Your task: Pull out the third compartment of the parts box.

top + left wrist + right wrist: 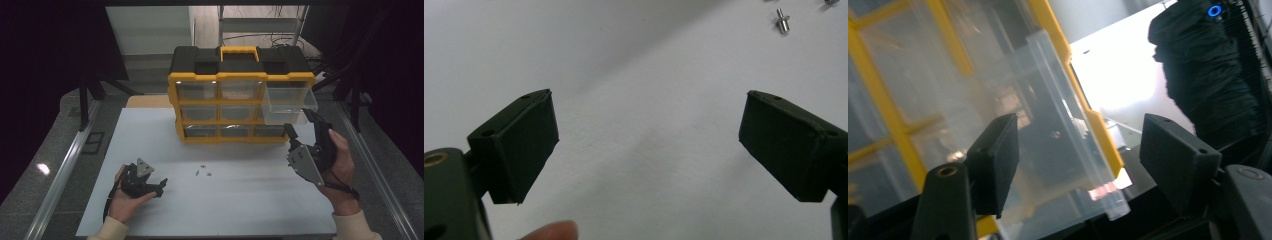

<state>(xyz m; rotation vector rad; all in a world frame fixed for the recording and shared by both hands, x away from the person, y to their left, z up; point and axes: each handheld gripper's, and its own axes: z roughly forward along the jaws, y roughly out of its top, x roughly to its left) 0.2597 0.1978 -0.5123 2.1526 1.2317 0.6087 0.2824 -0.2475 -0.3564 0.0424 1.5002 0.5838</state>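
**Right gripper open at a pulled-out drawer, left gripper resting open**

From the high view, a black and yellow organiser (240, 95) with clear drawers stands at the far side of the white surface (240, 200). Two clear drawers at its right column stand pulled out: the top drawer (290, 95) and, just under it, the middle drawer (282, 116). The right gripper (302, 125) is raised just in front of the middle drawer, jaws pointing toward it. The left gripper (161, 186) lies low near the front left of the surface, well apart from the organiser. A few small metal studs (202, 172) lie on the surface between the two hands.

The right gripper view adds the close detail: the clear front wall of a pulled-out drawer (1073, 125) runs slantwise between the two black jaws, which stand apart on either side and do not press on it. The right gripper (1078, 150) is open.

The left gripper view shows the left gripper (649, 145) with jaws spread wide over bare surface, nothing between them, and one metal stud (782, 21) lying beyond them at the top edge.
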